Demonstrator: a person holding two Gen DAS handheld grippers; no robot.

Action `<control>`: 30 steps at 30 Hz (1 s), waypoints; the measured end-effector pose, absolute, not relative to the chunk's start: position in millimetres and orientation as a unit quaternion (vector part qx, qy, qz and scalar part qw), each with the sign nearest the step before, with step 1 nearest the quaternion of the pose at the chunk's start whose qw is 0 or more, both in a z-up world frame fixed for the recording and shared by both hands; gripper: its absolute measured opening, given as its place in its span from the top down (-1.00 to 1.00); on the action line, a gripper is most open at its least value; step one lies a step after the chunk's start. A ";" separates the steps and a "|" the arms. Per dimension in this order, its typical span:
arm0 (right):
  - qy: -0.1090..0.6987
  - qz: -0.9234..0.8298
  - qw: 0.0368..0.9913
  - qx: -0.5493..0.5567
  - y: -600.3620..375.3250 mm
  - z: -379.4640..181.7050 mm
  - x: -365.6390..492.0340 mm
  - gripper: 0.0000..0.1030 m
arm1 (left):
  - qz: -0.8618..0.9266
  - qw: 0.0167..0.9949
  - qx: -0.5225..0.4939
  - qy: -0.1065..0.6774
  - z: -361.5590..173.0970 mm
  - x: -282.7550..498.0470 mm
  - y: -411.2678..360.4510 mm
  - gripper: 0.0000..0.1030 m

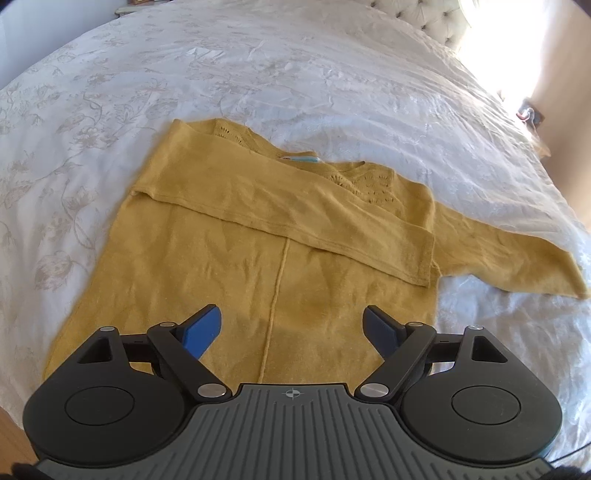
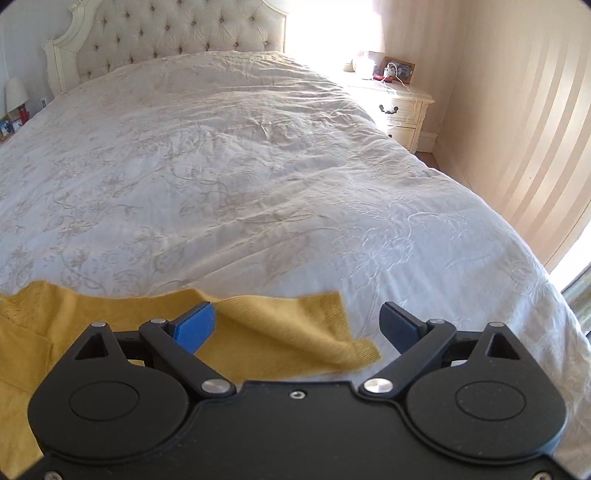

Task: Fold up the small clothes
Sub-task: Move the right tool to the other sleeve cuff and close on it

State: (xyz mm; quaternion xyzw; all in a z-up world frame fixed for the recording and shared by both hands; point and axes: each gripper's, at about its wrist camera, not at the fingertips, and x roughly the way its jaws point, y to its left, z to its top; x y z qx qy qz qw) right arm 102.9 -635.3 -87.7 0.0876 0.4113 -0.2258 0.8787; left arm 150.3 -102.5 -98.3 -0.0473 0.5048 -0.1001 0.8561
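Observation:
A mustard yellow knit sweater lies flat on the white bedspread, neck away from me. Its left sleeve is folded across the chest. Its right sleeve sticks out to the right. My left gripper is open and empty, just above the sweater's lower body. In the right wrist view, my right gripper is open and empty, hovering over the cuff end of the outstretched sleeve, whose corner is turned over.
The bed has a tufted cream headboard. A cream nightstand with small items and cables stands at the far right by the wall. A lamp and photos sit at the far left. The bed's right edge drops off near the sleeve.

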 end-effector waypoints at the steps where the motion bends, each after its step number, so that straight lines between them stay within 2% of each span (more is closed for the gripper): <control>1: 0.419 -0.226 0.875 0.088 -644.8 -94.1 107.1 -0.86 | -0.099 0.856 -0.046 0.506 -97.8 149.4 -105.3 -0.62; 6: 0.464 -0.226 0.853 0.076 -668.4 -126.2 121.5 -0.78 | -0.078 0.859 -0.037 0.505 -93.5 144.6 -111.4 -0.63; 9: 0.493 -0.216 0.839 0.081 -674.5 -145.2 127.9 -0.64 | -0.066 0.857 -0.032 0.510 -93.3 144.2 -111.9 -0.62; 12: 0.495 -0.209 0.837 0.101 -677.9 -152.6 128.2 -0.34 | -0.060 0.855 -0.027 0.514 -93.7 144.7 -111.9 -0.62; 13: 0.492 -0.205 0.838 0.115 -679.2 -151.7 127.8 -0.11 | -0.060 0.855 -0.026 0.515 -93.8 145.0 -112.3 -0.63; 14: 0.489 -0.202 0.839 0.126 -679.8 -150.1 127.0 0.26 | -0.060 0.854 -0.024 0.516 -94.0 145.8 -112.7 -0.63; 16: 0.483 -0.196 0.840 0.151 -681.5 -143.7 128.5 0.75 | -0.065 0.853 -0.020 0.517 -94.8 148.4 -113.5 -0.62; 23: 0.404 -0.150 0.871 0.234 -659.6 -80.3 128.5 0.76 | -0.096 0.854 -0.012 0.511 -98.1 163.8 -112.2 -0.63; 30: 0.344 -0.072 0.898 0.265 -571.7 -16.4 150.0 0.79 | -0.143 0.854 -0.008 0.500 -101.6 187.2 -93.8 -0.62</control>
